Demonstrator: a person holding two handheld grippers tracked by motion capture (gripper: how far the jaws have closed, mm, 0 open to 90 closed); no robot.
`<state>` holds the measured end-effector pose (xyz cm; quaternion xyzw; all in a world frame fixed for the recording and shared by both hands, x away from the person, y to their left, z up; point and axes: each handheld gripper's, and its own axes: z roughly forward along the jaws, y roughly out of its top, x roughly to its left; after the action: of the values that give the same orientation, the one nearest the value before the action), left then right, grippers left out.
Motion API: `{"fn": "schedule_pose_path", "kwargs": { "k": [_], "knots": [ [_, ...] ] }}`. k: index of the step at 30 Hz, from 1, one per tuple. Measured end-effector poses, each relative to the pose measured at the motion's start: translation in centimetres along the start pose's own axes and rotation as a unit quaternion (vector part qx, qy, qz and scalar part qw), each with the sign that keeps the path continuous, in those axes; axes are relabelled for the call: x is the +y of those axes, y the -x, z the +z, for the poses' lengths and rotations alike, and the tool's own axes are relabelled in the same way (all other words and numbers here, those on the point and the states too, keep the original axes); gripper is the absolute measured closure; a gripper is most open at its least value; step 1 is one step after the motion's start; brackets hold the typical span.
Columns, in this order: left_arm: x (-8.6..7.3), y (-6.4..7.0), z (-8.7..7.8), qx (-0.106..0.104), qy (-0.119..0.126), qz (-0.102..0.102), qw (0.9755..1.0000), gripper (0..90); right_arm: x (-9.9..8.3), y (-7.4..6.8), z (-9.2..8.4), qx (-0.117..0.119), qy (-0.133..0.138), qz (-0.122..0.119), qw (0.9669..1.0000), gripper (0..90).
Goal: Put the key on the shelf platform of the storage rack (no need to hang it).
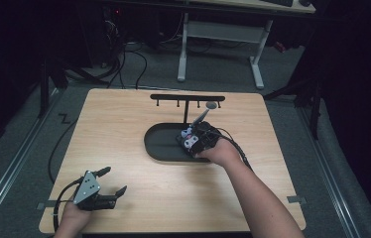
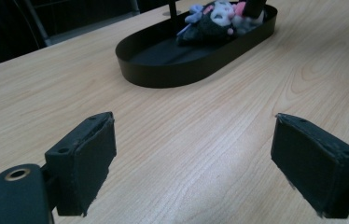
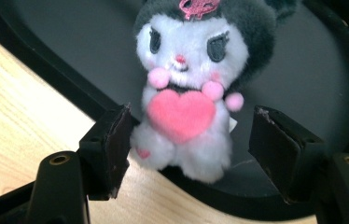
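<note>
A plush toy [image 3: 186, 70] with a white face, dark hood and pink heart lies at the right end of a black oval tray [image 3: 303, 70], its feet over the near rim. My right gripper [image 3: 189, 149] is open with one jaw on each side of the toy's body; the left jaw is close to its side. In the high view the right gripper [image 1: 192, 142] is over the toy [image 1: 187, 134] in the tray [image 1: 161, 148]. My left gripper [image 1: 115, 180] rests open near the table's front left, with nothing between its jaws [image 2: 193, 158]. It faces the tray [image 2: 172, 74] and toy [image 2: 212, 18].
A black rack with small hooks [image 1: 187, 97] stands just behind the tray, and a small grey disc [image 1: 212, 105] shows by its right end. Bare wooden tabletop [image 1: 124, 124] lies between the two grippers. Beyond the table are a white desk frame [image 1: 218, 29] and floor cables.
</note>
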<state>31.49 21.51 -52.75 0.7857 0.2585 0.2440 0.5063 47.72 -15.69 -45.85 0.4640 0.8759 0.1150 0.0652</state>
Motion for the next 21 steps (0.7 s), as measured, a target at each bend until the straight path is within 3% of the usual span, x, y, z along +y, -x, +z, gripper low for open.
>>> {"fn": "schedule_pose_path", "kwargs": {
  "k": [5, 13, 21],
  "knots": [
    [0.2, 0.1, 0.4, -0.002, -0.001, 0.004, 1.0, 14.4, -1.2, -0.2, -1.4, 0.002, 0.012, 0.003, 0.9999, 31.8],
    [0.2, 0.3, 0.6, -0.006, -0.006, 0.007, 0.9999, 14.4, -2.6, -0.5, -2.2, -0.003, 0.019, 0.0, 0.9998, 32.3],
    [0.2, 0.4, 0.7, -0.007, -0.013, 0.012, 0.9998, 14.4, -4.7, -0.3, -2.9, 0.007, 0.047, 0.006, 0.9989, 32.4]
  ]
}}
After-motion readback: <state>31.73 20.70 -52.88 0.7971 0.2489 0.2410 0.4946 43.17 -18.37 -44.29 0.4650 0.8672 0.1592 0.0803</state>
